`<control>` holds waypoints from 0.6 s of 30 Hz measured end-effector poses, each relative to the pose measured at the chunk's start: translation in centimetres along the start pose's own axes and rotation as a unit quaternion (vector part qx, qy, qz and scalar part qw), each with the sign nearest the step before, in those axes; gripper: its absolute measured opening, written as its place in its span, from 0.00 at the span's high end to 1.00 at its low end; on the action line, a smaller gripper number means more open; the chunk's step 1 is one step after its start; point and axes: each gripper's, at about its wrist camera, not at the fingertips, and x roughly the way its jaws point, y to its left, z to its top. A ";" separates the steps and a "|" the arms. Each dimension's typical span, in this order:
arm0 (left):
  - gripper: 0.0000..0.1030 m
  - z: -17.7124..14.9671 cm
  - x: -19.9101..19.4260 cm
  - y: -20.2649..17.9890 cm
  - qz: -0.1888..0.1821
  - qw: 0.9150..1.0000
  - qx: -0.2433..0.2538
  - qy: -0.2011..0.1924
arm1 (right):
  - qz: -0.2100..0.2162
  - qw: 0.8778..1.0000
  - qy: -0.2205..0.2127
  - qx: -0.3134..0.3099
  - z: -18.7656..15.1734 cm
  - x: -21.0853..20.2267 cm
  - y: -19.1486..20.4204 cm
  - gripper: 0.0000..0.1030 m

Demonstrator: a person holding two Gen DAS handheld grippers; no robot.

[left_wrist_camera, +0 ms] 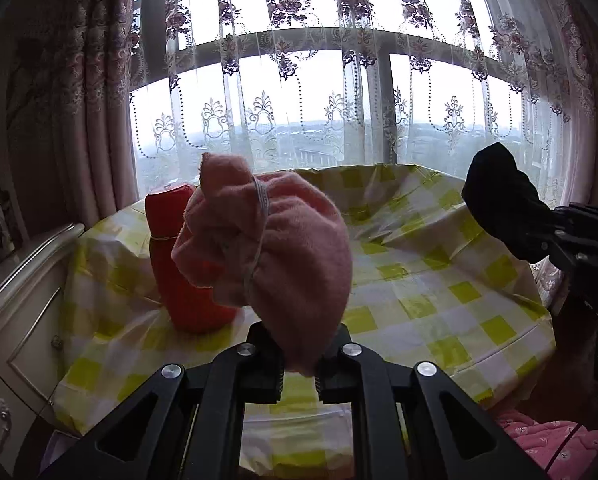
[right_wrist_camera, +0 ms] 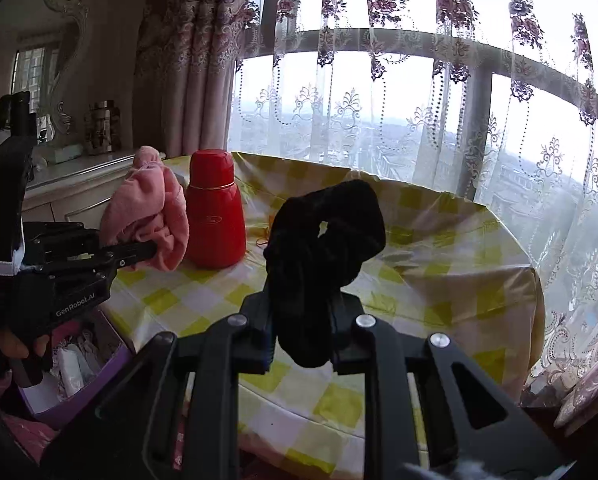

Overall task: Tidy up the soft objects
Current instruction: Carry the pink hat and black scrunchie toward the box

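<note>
A bunched pink cloth (left_wrist_camera: 275,248) sticks up from my left gripper (left_wrist_camera: 299,364), whose jaws are shut on its lower end; it hangs above the round table. The right wrist view shows the same pink cloth (right_wrist_camera: 147,216) at the left, pinched in the left gripper (right_wrist_camera: 139,254). A black soft cloth (right_wrist_camera: 323,256) is bundled in my right gripper (right_wrist_camera: 303,344), shut on its bottom part. That black cloth (left_wrist_camera: 499,204) also shows at the right edge of the left wrist view, held in the right gripper (left_wrist_camera: 539,236).
A red flask (right_wrist_camera: 215,212) stands on the table's yellow-and-white checked cover (right_wrist_camera: 439,280), near its left side. A purple box (right_wrist_camera: 71,372) with white items sits below the table's left edge. A white cabinet (left_wrist_camera: 15,304) stands left; lace curtains (left_wrist_camera: 339,100) hang behind.
</note>
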 end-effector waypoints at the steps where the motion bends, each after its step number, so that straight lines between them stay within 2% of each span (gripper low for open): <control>1: 0.88 -0.2 -0.5 0.5 0.005 1.000 -0.004 -0.002 | 0.007 1.000 0.000 -0.005 0.1 0.0 0.6 0.77; 11: 0.88 -4.0 -4.0 6.3 0.055 0.996 -0.065 0.007 | 0.090 0.993 0.013 -0.076 1.0 2.0 7.5 0.76; 18: 0.87 -8.0 -5.5 10.8 0.098 0.986 -0.130 0.029 | 0.152 0.979 0.030 -0.135 1.1 3.3 13.2 0.76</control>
